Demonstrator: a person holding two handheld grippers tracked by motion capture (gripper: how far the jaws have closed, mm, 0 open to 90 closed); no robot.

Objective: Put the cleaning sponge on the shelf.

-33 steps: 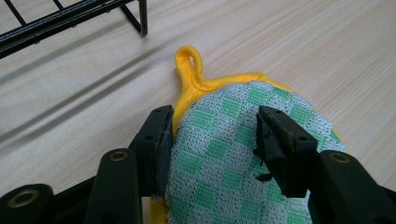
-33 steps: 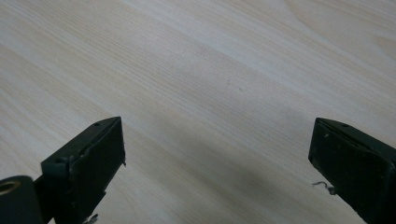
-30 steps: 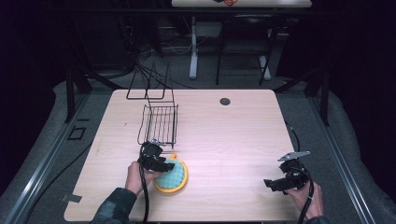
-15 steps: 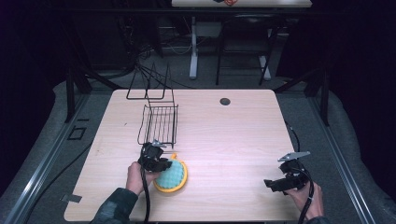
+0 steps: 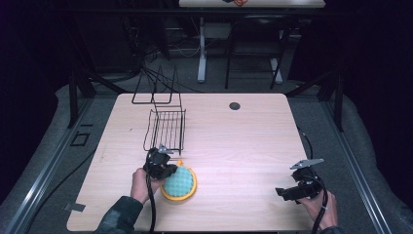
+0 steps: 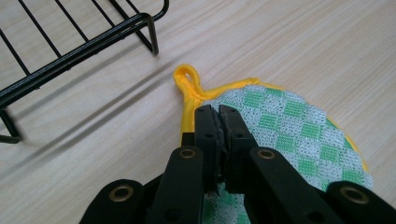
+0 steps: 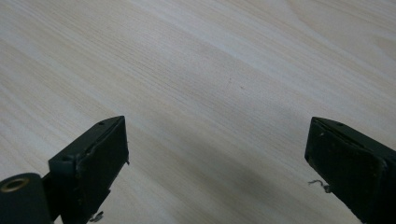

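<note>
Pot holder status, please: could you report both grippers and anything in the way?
Left gripper shut on pot holder. Right gripper open. Wire rack close behind.

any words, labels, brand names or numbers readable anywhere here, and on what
None can be read.
The pot holder bears a green and white check pattern with yellow trim, no lettering.
The wire rack, the table and both claws, left claw and right claw, bear no print.

The pale wooden table [image 5: 243, 146] carries 1 black wire rack [image 5: 166, 127]; just in front of it lies a round yellow-rimmed potholder [image 5: 180, 183].
</note>
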